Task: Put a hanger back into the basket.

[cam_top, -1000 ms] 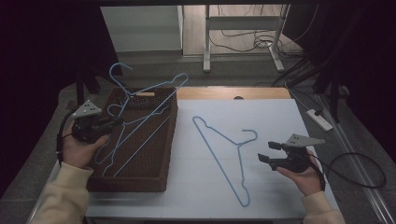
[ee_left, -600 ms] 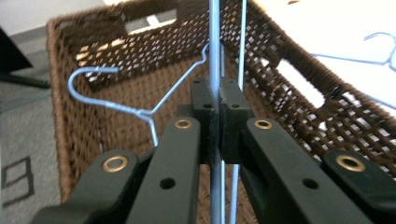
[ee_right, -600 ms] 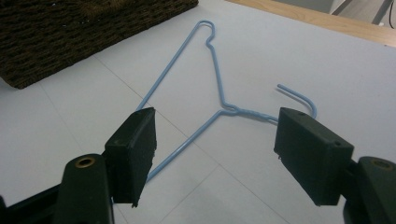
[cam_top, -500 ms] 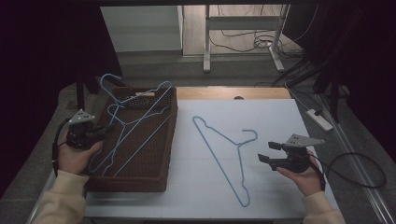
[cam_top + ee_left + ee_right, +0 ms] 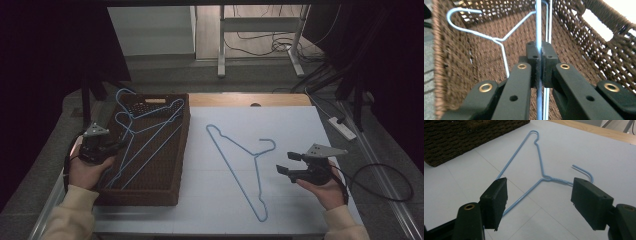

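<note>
My left gripper (image 5: 115, 146) is at the left rim of a brown wicker basket (image 5: 183, 150), and its jaws are shut on the wire of a blue hanger (image 5: 150, 131) that lies slanted inside. In the left gripper view the pads (image 5: 534, 53) pinch that blue wire (image 5: 538, 25). A second hanger (image 5: 499, 40) rests on the basket floor beside it. Another blue hanger (image 5: 235, 145) lies flat on the white mat. My right gripper (image 5: 286, 162) stands open just to the right of it, with nothing between its jaws. In the right gripper view this hanger (image 5: 539, 152) lies beyond the open gripper (image 5: 539, 195).
The basket's woven walls (image 5: 579, 32) stand close around the held wire. A white power strip (image 5: 342, 127) lies off the mat's right edge, and a black cable (image 5: 385, 185) trails from the right gripper. A wooden table edge (image 5: 250, 100) runs along the back.
My left gripper has come down and toward the near left with the hanger, so the hanger now lies lower in the basket. The right gripper and the hanger on the mat have not moved.
</note>
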`<state>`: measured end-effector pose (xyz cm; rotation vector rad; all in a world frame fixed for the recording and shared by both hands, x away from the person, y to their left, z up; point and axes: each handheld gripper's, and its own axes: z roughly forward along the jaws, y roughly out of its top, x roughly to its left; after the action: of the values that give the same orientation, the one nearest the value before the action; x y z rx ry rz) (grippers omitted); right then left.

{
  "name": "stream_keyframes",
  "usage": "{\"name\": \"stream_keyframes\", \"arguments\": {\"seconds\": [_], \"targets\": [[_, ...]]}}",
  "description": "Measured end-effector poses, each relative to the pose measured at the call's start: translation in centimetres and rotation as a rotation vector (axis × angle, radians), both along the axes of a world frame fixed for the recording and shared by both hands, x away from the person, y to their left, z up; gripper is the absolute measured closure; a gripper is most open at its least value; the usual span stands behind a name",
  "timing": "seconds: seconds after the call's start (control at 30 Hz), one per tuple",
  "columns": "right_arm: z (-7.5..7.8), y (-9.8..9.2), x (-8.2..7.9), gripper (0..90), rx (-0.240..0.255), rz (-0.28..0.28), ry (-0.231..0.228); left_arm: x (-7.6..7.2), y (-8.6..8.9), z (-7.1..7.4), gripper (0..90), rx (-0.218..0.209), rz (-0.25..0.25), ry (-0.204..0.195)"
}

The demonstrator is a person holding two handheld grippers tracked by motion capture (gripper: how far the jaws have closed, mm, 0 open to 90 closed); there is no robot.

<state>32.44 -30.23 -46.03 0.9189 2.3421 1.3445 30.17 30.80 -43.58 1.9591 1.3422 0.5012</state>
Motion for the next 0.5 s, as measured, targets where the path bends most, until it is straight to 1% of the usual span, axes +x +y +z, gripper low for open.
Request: {"name": "stream_keyframes", "arguments": {"seconds": [0.17, 0.23, 0.27, 0.3, 0.4, 0.43, 0.47, 0.5], "targets": [[0.0, 0.0, 0.0, 30.0, -0.001, 0.000, 0.000, 0.4, -0.1, -0.8, 86.7, -0.012, 0.004, 0.039], [0.0, 0.0, 0.0, 30.0, -0.002, 0.000, 0.000, 0.5, -0.2, -0.9, 86.7, -0.010, 0.003, 0.046], [0.0, 0.0, 0.0, 30.0, -0.002, 0.000, 0.001, 0.6, -0.3, -1.1, 86.6, -0.005, 0.004, 0.059], [0.0, 0.0, 0.0, 30.0, -0.002, 0.000, 0.001, 0.6, -0.3, -1.1, 86.6, -0.005, 0.004, 0.059], [-0.1, 0.0, 0.0, 30.0, -0.002, 0.000, 0.001, 0.9, -0.2, -1.4, 86.4, 0.001, 0.016, 0.088], [-0.1, 0.0, 0.0, 29.9, -0.003, 0.001, 0.001, 1.0, -0.1, -1.6, 84.6, -0.006, 0.030, 0.098], [-0.1, 0.0, 0.0, 29.9, -0.003, 0.001, 0.001, 1.1, 0.0, -1.5, 79.1, 0.002, 0.041, 0.090], [-0.1, 0.0, 0.0, 29.9, -0.003, 0.001, 0.001, 1.1, 0.0, -1.5, 70.6, 0.002, 0.041, 0.090]]}}
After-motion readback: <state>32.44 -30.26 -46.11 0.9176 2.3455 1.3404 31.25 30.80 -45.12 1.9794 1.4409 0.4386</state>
